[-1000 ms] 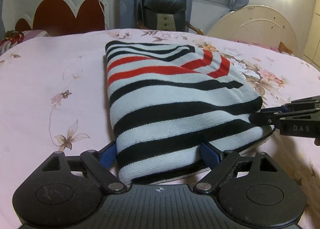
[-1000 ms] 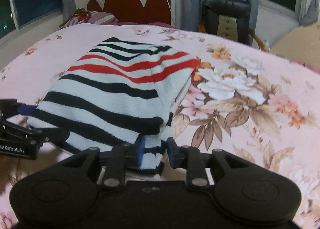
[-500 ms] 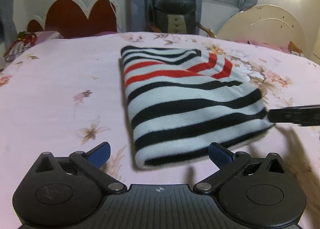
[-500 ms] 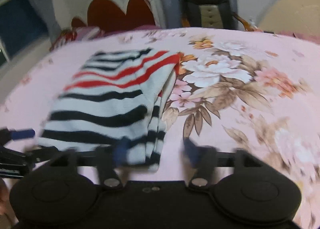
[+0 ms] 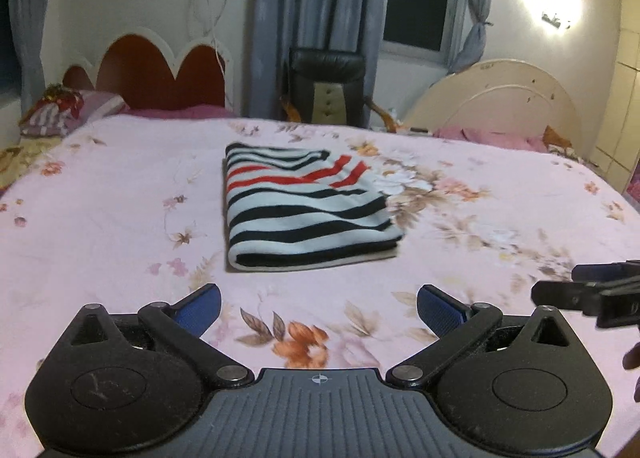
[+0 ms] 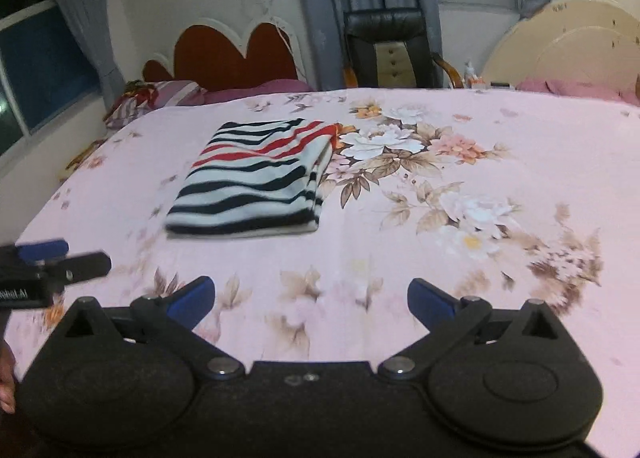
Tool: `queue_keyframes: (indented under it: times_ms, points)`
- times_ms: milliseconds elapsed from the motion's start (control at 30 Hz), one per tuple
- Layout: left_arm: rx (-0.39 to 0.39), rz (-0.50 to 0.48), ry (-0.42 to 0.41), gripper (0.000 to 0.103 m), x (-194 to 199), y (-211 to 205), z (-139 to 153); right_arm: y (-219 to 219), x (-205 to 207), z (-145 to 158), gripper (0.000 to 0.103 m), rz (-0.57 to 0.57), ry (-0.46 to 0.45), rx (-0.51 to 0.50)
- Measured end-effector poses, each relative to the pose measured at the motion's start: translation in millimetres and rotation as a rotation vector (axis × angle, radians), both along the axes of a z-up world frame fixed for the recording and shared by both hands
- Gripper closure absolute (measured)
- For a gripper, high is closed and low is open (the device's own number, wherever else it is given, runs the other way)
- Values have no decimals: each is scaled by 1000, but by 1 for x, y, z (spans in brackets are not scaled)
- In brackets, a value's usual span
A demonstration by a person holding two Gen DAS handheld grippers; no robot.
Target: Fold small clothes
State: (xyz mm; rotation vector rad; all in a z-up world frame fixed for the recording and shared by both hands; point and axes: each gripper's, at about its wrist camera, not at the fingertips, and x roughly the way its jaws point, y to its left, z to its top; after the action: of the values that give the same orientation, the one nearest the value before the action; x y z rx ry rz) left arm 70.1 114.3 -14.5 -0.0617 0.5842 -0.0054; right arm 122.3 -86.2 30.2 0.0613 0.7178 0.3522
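Note:
A striped garment (image 5: 304,206), white with black and red bands, lies folded into a flat rectangle on the pink floral bedsheet (image 5: 100,198). It also shows in the right wrist view (image 6: 256,182). My left gripper (image 5: 318,304) is open and empty, well back from the garment's near edge. My right gripper (image 6: 310,300) is open and empty too, back from the garment and to its right. Each gripper shows at the edge of the other's view, the right one (image 5: 588,290) and the left one (image 6: 48,270).
A red scalloped headboard (image 5: 160,74) and a black chair (image 5: 328,86) stand behind the bed. A cream headboard (image 5: 500,98) stands at the back right. Pillows (image 5: 64,110) lie at the back left.
Both grippers let go of the folded garment, opened wide and pulled back toward the near edge of the bed. The garment stays flat where it was laid.

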Motion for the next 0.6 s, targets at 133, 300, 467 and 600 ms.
queue_keyframes:
  times_ms: [133, 300, 467, 600]
  points:
    - [-5, 23, -60, 0, -45, -10, 22, 0, -45, 20, 1, 4, -70, -21]
    - [-8, 49, -116, 0, -89, -14, 36, 4, -86, 41, 1, 9, -167, -104]
    - [-22, 80, -139, 0, -112, -13, 43, 1, -110, 54, 1, 16, -205, -94]
    - [-14, 67, -165, 0, -120, -17, 50, 1, -120, 60, 1, 6, -227, -86]
